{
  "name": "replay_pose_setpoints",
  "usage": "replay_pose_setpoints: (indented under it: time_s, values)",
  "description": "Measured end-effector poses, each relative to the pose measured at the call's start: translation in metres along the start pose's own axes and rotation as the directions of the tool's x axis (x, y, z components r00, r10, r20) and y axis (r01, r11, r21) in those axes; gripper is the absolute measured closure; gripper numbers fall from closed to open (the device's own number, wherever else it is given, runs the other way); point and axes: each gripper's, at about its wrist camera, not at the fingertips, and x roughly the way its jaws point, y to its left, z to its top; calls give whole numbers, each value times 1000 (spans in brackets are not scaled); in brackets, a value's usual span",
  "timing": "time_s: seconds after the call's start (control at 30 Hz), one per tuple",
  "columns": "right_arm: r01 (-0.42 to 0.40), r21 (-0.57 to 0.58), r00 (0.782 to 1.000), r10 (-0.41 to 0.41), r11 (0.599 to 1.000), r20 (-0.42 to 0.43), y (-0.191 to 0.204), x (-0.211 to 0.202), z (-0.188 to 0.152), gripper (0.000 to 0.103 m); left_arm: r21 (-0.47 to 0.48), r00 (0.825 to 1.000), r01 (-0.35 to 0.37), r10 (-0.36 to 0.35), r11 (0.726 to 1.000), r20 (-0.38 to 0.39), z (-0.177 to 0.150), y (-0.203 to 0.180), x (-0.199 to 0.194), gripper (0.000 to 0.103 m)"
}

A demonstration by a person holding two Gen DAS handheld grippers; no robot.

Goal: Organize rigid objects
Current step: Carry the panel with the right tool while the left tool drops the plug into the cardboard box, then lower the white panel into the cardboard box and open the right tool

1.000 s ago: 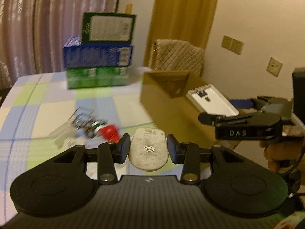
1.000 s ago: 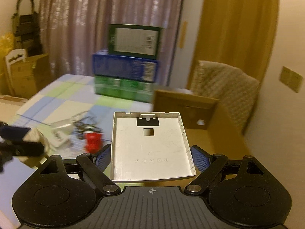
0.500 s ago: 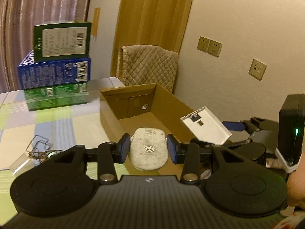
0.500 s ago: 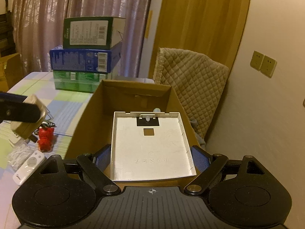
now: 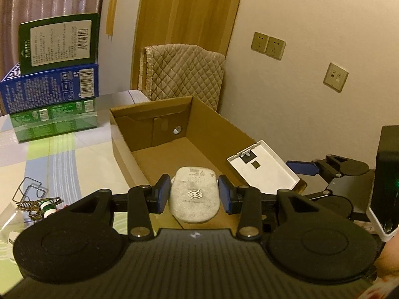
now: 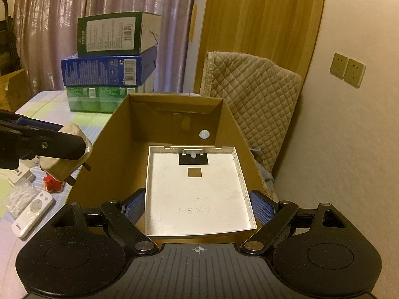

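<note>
Your left gripper has its jaws closed on a grey fused plug, held above the near end of the open cardboard box. Your right gripper clamps a flat white plastic cover by its side edges, over the same box's inside. On the bench left of the box lie a white remote, a red toy and wire clips. Three stacked cartons stand at the far edge.
</note>
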Motion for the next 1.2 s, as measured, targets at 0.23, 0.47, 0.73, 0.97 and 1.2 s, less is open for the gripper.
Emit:
replay_pose_setpoints:
  time_s: [0.23,0.47,0.73,0.97,1.2]
  values:
    - [-3,6,1000,3,1000,-12,-5,4,-5,19,-1,999,22,-22,1000,-29,-1,-4,17,67]
    - [-5,16,1000,6,1000,-18,-10,6,-8,19,-2,999,20,-21,1000,-47,-2,-3,24,67]
    - [-5,34,1000,6,999,-20,-14,6,-10,19,2,998,25,-25,1000,-50,-3,-4,26,67]
    - [-26,67,999,27,997,-21,-17,3,-12,19,-32,1000,5,-5,999,-26,-4,2,10,67]
    - [-60,136,998,64,989,-23,-21,2,-13,19,-75,999,-45,44,996,-6,-14,16,-15,67]
